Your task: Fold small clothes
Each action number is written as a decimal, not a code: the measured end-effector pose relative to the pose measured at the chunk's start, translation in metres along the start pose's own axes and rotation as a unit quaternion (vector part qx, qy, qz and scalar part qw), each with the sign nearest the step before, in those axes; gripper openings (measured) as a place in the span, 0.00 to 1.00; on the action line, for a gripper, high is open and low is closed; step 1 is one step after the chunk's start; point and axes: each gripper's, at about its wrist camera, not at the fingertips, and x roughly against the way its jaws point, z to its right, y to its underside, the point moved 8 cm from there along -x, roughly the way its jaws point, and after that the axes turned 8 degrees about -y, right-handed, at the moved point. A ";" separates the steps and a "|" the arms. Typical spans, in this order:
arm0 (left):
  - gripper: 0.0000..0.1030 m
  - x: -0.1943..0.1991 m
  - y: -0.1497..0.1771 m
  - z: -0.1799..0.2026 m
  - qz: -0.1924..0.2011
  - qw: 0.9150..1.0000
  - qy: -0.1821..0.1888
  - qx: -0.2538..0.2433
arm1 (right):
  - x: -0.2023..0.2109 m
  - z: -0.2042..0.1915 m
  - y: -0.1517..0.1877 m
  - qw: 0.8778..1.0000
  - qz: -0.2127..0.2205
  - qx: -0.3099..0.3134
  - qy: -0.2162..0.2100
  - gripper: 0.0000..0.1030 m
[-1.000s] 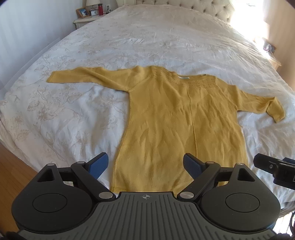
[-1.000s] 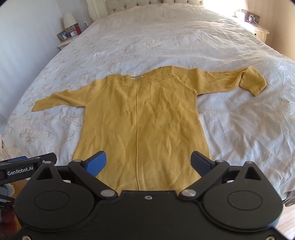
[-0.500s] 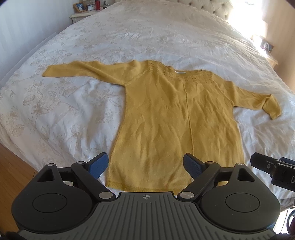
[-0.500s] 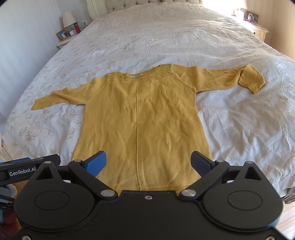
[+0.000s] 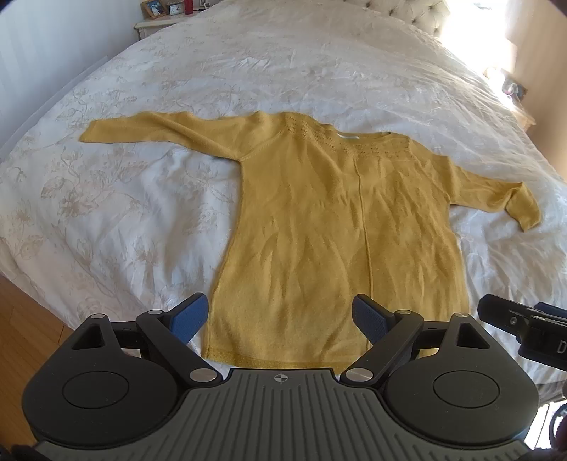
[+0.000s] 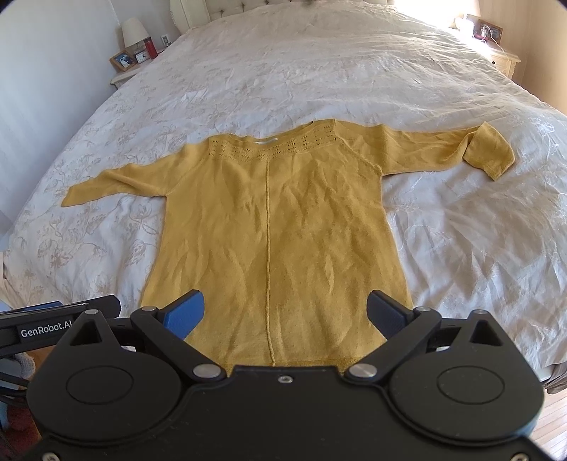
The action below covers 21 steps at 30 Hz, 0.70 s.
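A mustard-yellow knit sweater (image 5: 340, 227) (image 6: 276, 227) lies flat on the bed, neckline away from me, both sleeves spread out sideways. Its right sleeve cuff (image 6: 489, 152) is folded back on itself. My left gripper (image 5: 280, 315) hovers open above the sweater's hem, nearer its left side, with nothing between the blue pads. Over the middle of the hem my right gripper (image 6: 285, 312) also stands open and empty. The right gripper's body (image 5: 524, 329) shows at the edge of the left wrist view.
The bed has a white floral duvet (image 5: 117, 220) and a tufted headboard (image 6: 234, 7). A nightstand (image 6: 131, 71) with a lamp, frame and clock stands at the far left, another (image 6: 503, 60) at the far right. Wooden floor (image 5: 24, 329) lies below the bed's near edge.
Both views have tilted a little, so the sweater sits slightly higher in the frames and its hem edge now shows. The sweater itself has not moved; both grippers stay open.
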 end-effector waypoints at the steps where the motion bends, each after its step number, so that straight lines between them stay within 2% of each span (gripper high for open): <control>1: 0.86 -0.001 0.000 0.000 -0.001 1.000 0.000 0.000 | -0.001 0.000 0.000 1.000 -0.001 0.000 0.000 0.96; 14: 0.86 -0.008 -0.003 -0.001 -0.015 1.000 0.004 0.001 | -0.005 -0.001 -0.002 1.000 -0.001 0.001 -0.002 0.96; 21: 0.86 -0.010 -0.010 -0.004 -0.003 1.000 0.002 -0.002 | 0.001 -0.007 -0.014 0.999 0.033 0.018 0.009 0.96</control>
